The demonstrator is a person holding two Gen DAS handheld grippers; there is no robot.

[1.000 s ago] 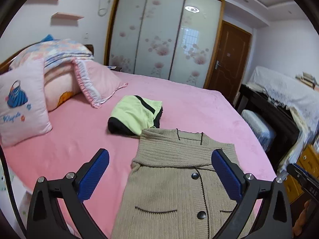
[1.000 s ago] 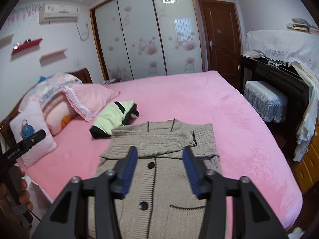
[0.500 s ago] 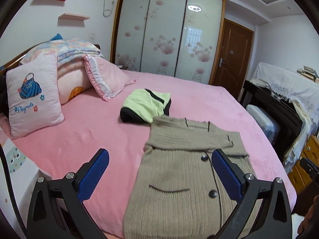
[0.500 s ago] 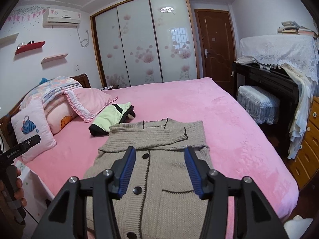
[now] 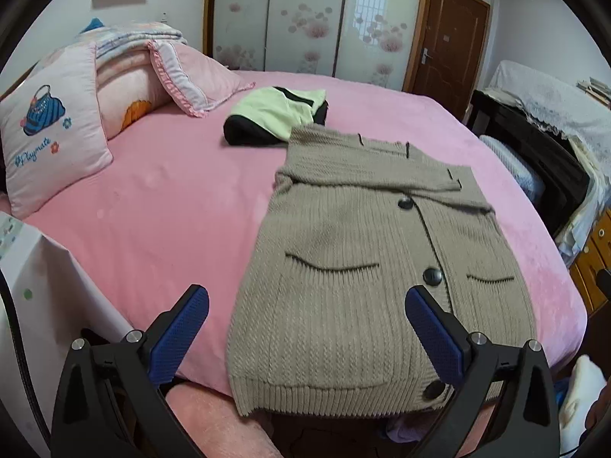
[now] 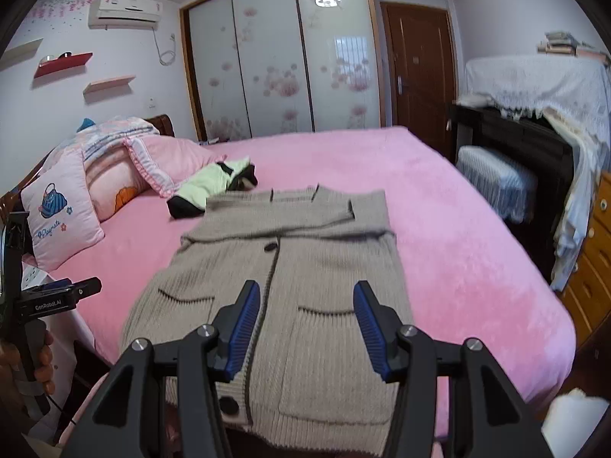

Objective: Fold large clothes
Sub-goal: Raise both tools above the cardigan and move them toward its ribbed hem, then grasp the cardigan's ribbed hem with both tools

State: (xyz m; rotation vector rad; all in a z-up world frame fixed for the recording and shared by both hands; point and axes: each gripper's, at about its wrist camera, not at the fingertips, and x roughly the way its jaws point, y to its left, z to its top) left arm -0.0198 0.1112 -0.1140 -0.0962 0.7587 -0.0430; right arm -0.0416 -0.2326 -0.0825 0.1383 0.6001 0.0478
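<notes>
A tan knitted cardigan (image 5: pixel 366 267) lies flat on the pink bed (image 5: pixel 152 206), buttoned, sleeves folded across its chest, hem at the near bed edge. It also shows in the right wrist view (image 6: pixel 290 290). My left gripper (image 5: pixel 305 334) is open and empty, held above the hem. My right gripper (image 6: pixel 307 326) is open and empty, above the cardigan's lower half. The left gripper's body (image 6: pixel 53 297) shows at the left edge of the right wrist view.
A folded light-green and black garment (image 5: pixel 278 114) lies beyond the cardigan's collar. Pillows and a quilt (image 5: pixel 57 122) are stacked at the bed's left. A dark cabinet with a white cover (image 6: pixel 534 122) and a padded stool (image 6: pixel 496 179) stand to the right.
Both grippers have drawn back toward the foot of the bed, so the cardigan's hem and pockets have come into view. Both stay open.
</notes>
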